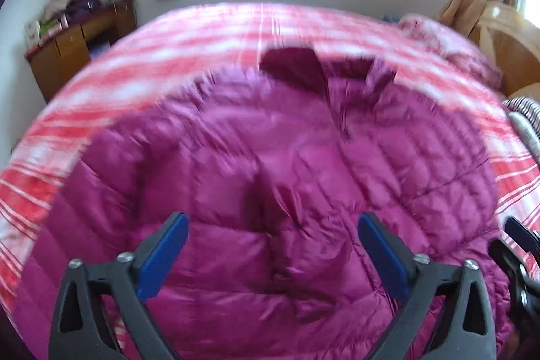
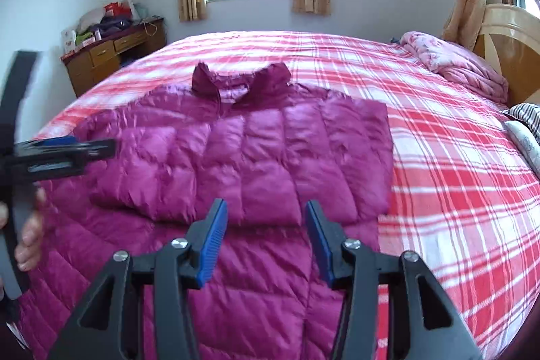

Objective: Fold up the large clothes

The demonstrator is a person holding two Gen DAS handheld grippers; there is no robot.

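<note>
both hand-held grippers, left (image 1: 271, 237) and right (image 2: 266, 225), hang open, empty, above one magenta down jacket (image 2: 243, 150) on one plaid bed (image 2: 455, 157).

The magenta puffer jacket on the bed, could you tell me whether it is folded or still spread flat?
Partly folded: on the jacket both sleeves lie across the chest; the lower half remains flat.

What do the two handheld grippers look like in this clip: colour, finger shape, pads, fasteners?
Both match. The left gripper and right gripper have matte black angular frames with triangular cut-outs, silver round screw heads at the pivots, and flat blue ribbed pads lining the inner faces of tapering fingers. No cables or markings show. No sleeve is visible.
</note>
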